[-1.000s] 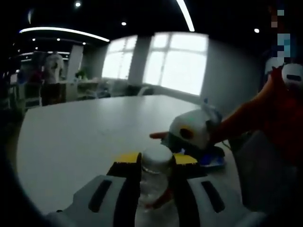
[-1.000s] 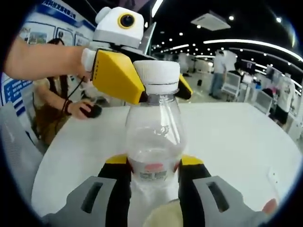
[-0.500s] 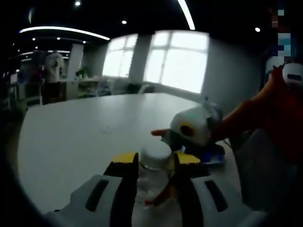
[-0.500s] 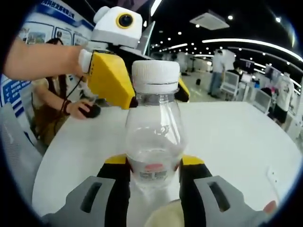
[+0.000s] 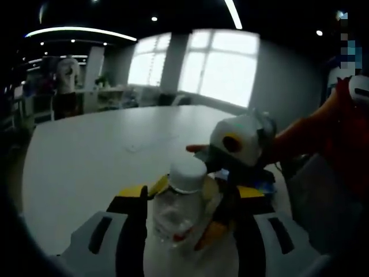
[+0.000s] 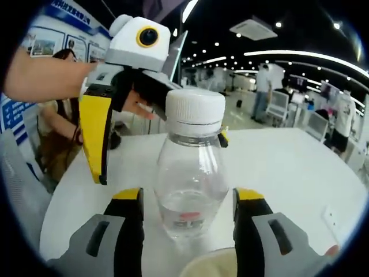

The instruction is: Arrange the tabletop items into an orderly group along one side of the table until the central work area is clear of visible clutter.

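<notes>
Both grippers just let go: right gripper (image 6: 187,202) and left gripper (image 5: 190,199) jaws now spread clear of the bottle (image 6: 192,173), standing centre-frame on the surface (image 6: 288,167), so placed.

bottle (image 6: 191,173) base hidden below the frame edge, pale round object (image 6: 210,266) cut off at bottom

Open-plan office: ceiling strip lights (image 6: 300,55), desks, wall posters (image 6: 43,46).
</notes>
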The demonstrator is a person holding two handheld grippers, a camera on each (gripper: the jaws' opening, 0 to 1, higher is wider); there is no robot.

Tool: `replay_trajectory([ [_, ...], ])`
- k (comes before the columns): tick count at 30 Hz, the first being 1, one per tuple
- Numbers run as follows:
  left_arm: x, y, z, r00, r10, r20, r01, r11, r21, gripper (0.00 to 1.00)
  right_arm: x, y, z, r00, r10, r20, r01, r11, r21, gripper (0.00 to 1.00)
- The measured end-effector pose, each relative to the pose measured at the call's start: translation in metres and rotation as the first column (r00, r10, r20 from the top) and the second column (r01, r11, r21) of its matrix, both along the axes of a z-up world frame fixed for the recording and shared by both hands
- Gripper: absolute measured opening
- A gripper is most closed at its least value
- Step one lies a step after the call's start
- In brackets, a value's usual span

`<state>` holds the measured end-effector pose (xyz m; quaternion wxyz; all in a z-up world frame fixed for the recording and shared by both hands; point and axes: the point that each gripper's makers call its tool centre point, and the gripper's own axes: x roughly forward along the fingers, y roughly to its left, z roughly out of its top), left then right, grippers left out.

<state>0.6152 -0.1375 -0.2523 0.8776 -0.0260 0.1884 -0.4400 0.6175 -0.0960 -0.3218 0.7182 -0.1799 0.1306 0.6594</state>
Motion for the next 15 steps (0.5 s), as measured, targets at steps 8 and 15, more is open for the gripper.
replay_trajectory([
  [8,-0.0024,0.0015,-0.0039,0.999,0.02,-0.027,-0.019,1.0,0.013,0.71,-0.0001,0.0001,0.0045,1.0,-0.007,-0.001,0.007,1.0,0.01,0.67],
  [15,-0.0058,0.0002,-0.008,0.999,0.026,-0.042,-0.025,0.999,0.032,0.82,0.0001,-0.0022,0.0089,1.0,-0.01,-0.008,0.011,1.0,0.014,0.7],
])
